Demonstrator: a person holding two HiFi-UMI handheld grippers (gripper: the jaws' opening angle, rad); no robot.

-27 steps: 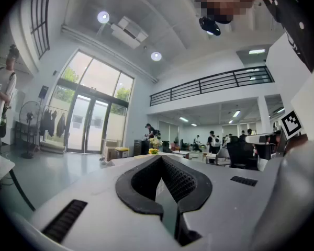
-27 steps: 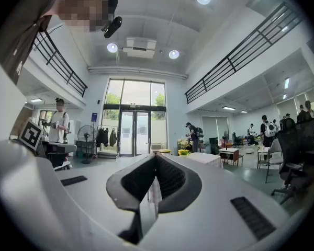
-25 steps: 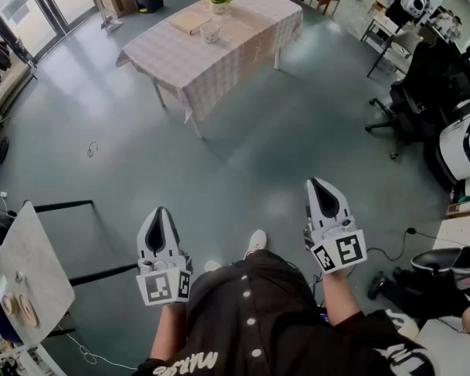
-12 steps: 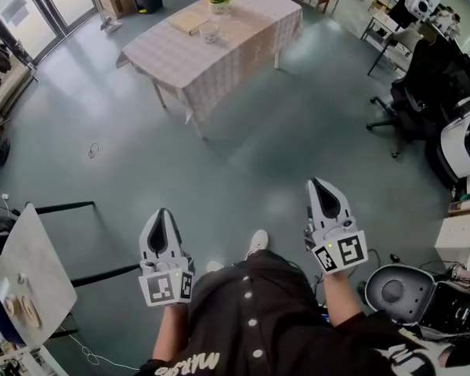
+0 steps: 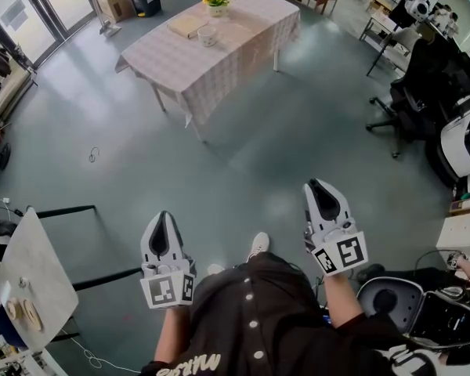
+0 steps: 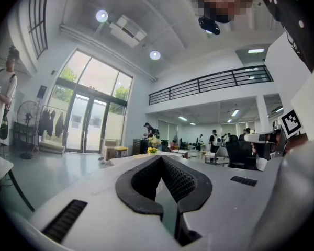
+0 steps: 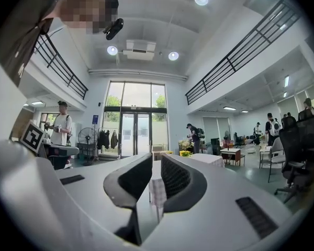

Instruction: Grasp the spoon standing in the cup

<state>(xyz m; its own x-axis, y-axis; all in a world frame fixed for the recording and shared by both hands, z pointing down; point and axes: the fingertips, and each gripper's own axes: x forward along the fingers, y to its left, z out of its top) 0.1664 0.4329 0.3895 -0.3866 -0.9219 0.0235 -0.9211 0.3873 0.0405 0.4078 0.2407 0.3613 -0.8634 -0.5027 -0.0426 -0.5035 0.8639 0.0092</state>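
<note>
A white cup [image 5: 208, 34] stands far off on the checked table [image 5: 235, 45], across the open floor. The spoon in it is too small to make out. Both grippers are held level at waist height in front of the person, far from the table. My left gripper [image 5: 162, 216] is shut with its tips meeting [image 6: 161, 158] and nothing in it. The jaws of my right gripper [image 5: 317, 185] have just been opening and show a narrow gap [image 7: 156, 158] with nothing between them.
On the table are also a pot of yellow flowers [image 5: 218, 2] and a flat brown board [image 5: 188, 24]. Black office chairs [image 5: 411, 108] stand at the right. A small white table [image 5: 27, 272] is at the lower left. A round grey device [image 5: 392, 300] lies at the lower right.
Both grippers stay where they were. At the lower right, a round grey and black device has come into view where a person in black was.
</note>
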